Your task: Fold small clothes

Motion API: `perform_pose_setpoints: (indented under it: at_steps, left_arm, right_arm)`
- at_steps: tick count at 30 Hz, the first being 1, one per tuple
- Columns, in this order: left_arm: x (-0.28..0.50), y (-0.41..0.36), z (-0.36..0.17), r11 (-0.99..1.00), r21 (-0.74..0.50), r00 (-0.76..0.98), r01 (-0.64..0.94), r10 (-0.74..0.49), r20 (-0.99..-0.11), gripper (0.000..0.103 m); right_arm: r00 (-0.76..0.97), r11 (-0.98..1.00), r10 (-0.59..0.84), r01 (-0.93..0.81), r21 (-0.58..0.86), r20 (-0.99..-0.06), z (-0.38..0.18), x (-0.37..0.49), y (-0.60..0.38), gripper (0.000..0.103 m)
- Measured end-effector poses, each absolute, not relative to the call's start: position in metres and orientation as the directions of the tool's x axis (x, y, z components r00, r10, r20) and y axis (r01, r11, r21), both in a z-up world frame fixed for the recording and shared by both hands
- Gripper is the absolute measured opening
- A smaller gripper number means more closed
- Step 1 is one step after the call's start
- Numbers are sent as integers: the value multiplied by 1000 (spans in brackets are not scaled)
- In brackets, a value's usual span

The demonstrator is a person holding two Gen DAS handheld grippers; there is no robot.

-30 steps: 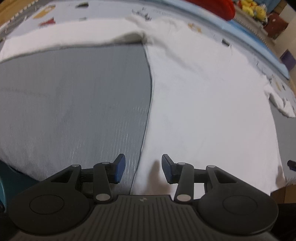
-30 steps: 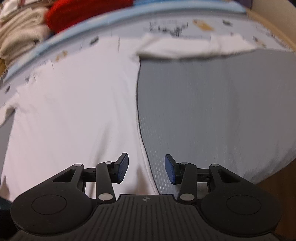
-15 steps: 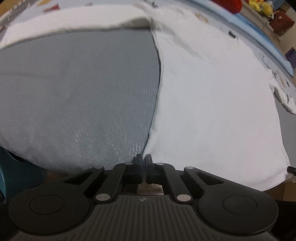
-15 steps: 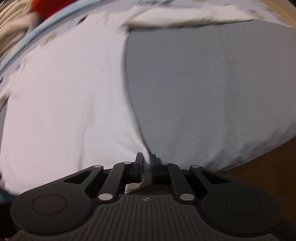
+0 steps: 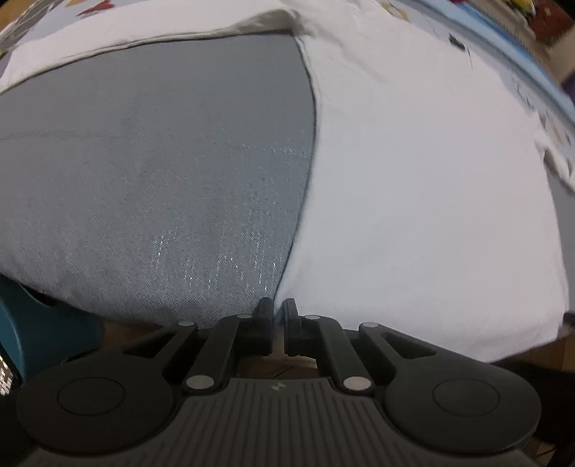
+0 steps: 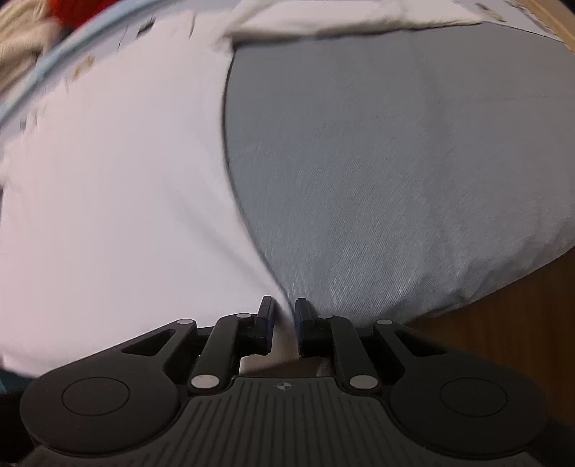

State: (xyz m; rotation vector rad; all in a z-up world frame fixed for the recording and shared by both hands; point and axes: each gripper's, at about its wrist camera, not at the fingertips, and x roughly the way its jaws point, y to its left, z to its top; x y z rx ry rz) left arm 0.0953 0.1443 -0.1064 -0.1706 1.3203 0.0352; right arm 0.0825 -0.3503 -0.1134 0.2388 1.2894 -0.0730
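A white shirt of smooth, matte knit lay spread flat on a grey cloth, a finely ribbed weave that glinted in thin vertical lines. The shirt's side edge ran as a long curved seam across the grey cloth. At the shirt's near hem, the left gripper was clenched on the corner where that seam met the hem. The right gripper had just eased slightly, its blue-padded black fingers still pinching a bunched fold of the opposite hem corner. Beyond the shirt's far end lay a folded cream strip, perhaps a sleeve; blur hid its shape.
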Motion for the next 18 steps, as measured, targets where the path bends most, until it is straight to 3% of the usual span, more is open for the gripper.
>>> perform_pose_setpoints:
  at_steps: [8,11,14,18]
  left_arm:
    - [94,137,-105,991,-86,265,-104,-55,-963,1]
    - [94,137,-100,991,-83,290,-107,-48,-956,3]
    - [95,132,-85,994,-77,388,-76,-41,-921,5]
    - [96,117,-81,991,-131,431,-2,-117,-895,5]
  right_arm:
    - [346,972,47,200,123,-937,-101,82,-358,5]
    - [313,977,28,190,92,-949,-109,82,-354,6]
    - [399,983,-10,171,64,-917,-97,81,-348,10]
    - [473,986,48,119,118,-880,-86,81,-342,11]
